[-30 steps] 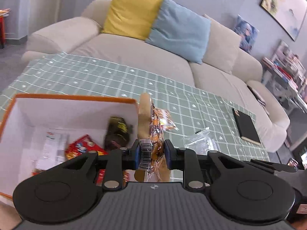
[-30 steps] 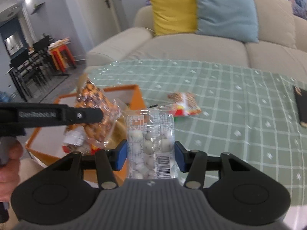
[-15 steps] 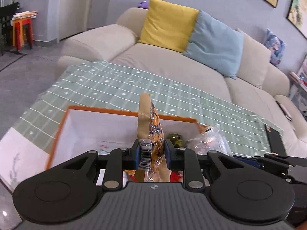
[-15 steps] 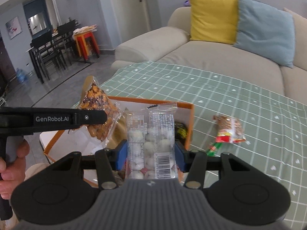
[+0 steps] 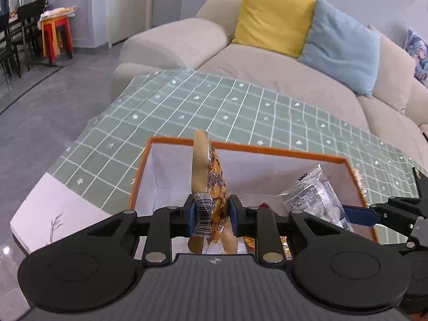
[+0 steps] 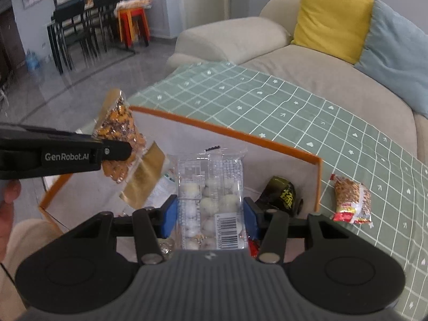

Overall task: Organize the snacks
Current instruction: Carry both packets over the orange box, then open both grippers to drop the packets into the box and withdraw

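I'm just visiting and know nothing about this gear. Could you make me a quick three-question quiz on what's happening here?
1. True or false: both grippers hold a snack.
2. What does the right gripper hold: A) white candy pack, B) black pouch, C) book?
3. Which snack lies on the tablecloth, outside the box?

Key:
1. True; the left gripper holds a nut bag.
2. A
3. The red-edged packet.
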A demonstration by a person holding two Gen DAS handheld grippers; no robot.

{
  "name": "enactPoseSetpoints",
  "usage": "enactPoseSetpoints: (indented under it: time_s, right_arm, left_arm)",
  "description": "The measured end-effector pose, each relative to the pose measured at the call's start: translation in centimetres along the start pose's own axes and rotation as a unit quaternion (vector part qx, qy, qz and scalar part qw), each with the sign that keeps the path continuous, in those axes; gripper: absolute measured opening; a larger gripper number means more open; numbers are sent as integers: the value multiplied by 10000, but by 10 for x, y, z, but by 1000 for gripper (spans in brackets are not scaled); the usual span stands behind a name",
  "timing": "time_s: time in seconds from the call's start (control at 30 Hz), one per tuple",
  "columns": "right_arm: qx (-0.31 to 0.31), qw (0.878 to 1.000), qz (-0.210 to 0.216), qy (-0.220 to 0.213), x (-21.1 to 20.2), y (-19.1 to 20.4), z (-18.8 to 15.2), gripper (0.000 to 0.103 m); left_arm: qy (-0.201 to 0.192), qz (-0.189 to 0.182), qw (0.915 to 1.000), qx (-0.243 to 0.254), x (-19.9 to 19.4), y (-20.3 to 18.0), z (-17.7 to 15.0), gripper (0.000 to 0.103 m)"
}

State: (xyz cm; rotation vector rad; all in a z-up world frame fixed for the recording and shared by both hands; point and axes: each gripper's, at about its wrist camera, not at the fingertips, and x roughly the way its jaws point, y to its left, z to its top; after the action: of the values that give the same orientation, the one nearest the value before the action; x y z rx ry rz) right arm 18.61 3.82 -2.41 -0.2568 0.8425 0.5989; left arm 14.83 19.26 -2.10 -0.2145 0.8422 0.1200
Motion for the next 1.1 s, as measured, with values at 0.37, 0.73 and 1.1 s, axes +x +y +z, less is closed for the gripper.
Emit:
enactPoseSetpoints:
  time_s: [0.37,0.73,1.1]
  right_arm:
    - [-370,9968,-306,642,63,17,10,50]
    - [-341,9917,-500,1132,98,19,8,52]
    - [-278,9921,-385,1162,98,19,8,57]
  left_arm:
    - [763,-13,9967,-293,45,21,-2,28]
    - [826,797,9921,500,59,5,0,48]
    - [581,1593,9706,1706,60,-23,-8,61]
